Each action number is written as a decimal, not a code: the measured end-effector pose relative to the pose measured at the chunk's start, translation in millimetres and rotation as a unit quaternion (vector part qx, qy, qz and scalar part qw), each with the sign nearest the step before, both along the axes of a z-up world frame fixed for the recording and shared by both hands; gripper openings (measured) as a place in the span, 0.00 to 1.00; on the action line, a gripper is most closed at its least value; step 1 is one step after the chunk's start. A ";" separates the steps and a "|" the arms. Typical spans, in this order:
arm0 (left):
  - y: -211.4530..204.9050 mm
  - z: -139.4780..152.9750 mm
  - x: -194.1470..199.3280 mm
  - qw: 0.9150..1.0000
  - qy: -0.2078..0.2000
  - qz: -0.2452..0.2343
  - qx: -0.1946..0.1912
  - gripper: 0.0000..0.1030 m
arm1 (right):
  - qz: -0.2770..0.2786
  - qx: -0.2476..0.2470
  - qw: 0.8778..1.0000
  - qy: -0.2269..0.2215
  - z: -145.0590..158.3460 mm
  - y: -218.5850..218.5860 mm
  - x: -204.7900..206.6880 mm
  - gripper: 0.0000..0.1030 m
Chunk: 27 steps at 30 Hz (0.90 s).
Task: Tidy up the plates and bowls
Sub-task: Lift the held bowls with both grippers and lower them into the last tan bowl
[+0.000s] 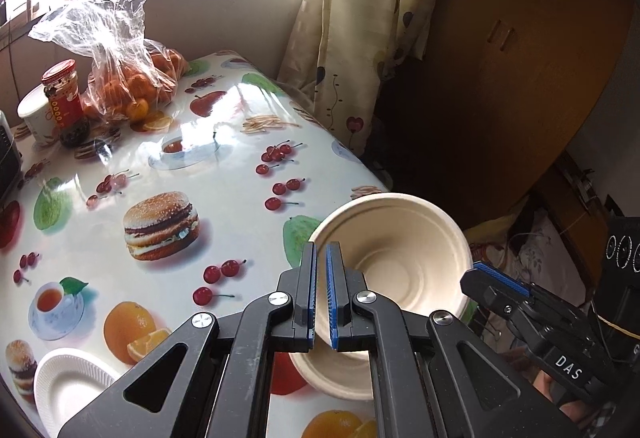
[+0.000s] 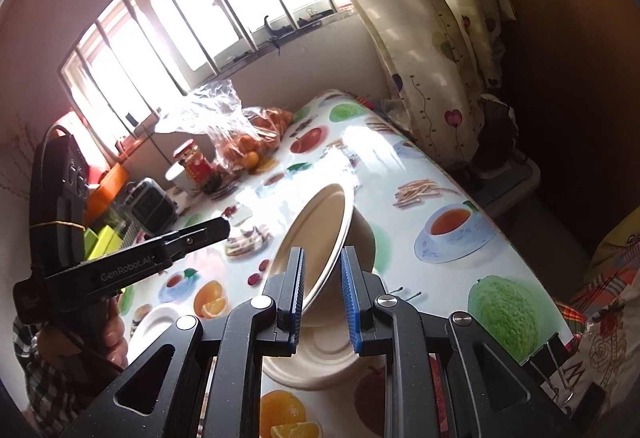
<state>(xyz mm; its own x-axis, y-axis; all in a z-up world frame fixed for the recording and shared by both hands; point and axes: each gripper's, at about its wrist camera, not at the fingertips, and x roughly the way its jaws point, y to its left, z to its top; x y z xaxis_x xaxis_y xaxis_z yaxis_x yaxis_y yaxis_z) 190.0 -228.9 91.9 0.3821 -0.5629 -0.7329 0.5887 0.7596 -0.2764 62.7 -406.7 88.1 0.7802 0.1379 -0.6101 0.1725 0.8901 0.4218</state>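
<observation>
Left wrist: bag (image 1: 132, 78) holds oranges (image 1: 138, 106).

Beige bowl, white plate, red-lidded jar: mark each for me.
beige bowl (image 1: 396, 262): left wrist view, inner wall.
white plate (image 1: 70, 384): left wrist view, flat centre.
red-lidded jar (image 1: 66, 106): left wrist view, red label.

in my left view the bowl (image 1: 394, 258) sits lower right of centre, tilted, its rim between my left gripper (image 1: 321, 298) fingers; a second bowl (image 1: 340, 374) lies on the desk (image 1: 240, 198) below it. a plate (image 1: 68, 382) lies lower left. upper left, a jar (image 1: 66, 102) stands before a cup (image 1: 34, 114), with a bag of oranges (image 1: 128, 78) to its right. my right gripper (image 1: 496, 282) is at right.
</observation>
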 end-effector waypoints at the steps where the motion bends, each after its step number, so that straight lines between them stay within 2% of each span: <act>1: -0.6 -1.6 -2.1 1.000 0.000 -0.002 0.002 0.04 | 0.002 0.001 1.000 0.001 -1.7 1.1 -0.8 0.18; 10: -3.0 -29.0 -7.2 1.000 0.022 -0.004 0.020 0.04 | -0.007 0.017 0.999 0.028 -28.9 4.3 -5.8 0.17; 15: 3.5 -32.2 -1.2 1.000 0.027 0.006 0.011 0.04 | -0.027 0.018 0.999 0.006 -23.2 -3.4 -14.0 0.18; 16: 4.9 -33.3 1.0 0.999 0.031 0.009 0.011 0.04 | -0.033 0.015 0.999 0.006 -22.4 -5.6 -14.9 0.20; 19: 7.1 -36.1 5.4 0.999 0.033 0.017 0.012 0.08 | -0.046 -0.004 0.999 0.020 -26.2 -8.5 -14.2 0.37; 27: 1.8 -53.4 12.7 0.998 0.067 0.012 0.019 0.10 | -0.028 0.017 0.999 0.043 -47.1 -5.8 -8.2 0.36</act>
<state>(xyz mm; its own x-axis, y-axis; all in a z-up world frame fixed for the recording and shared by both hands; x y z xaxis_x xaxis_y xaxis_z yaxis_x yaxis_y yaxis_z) 202.8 -227.1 38.5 0.2925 -0.5255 -0.7990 0.5303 0.7844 -0.3218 54.5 -412.6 40.9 0.7318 0.1171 -0.6714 0.2593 0.8632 0.4333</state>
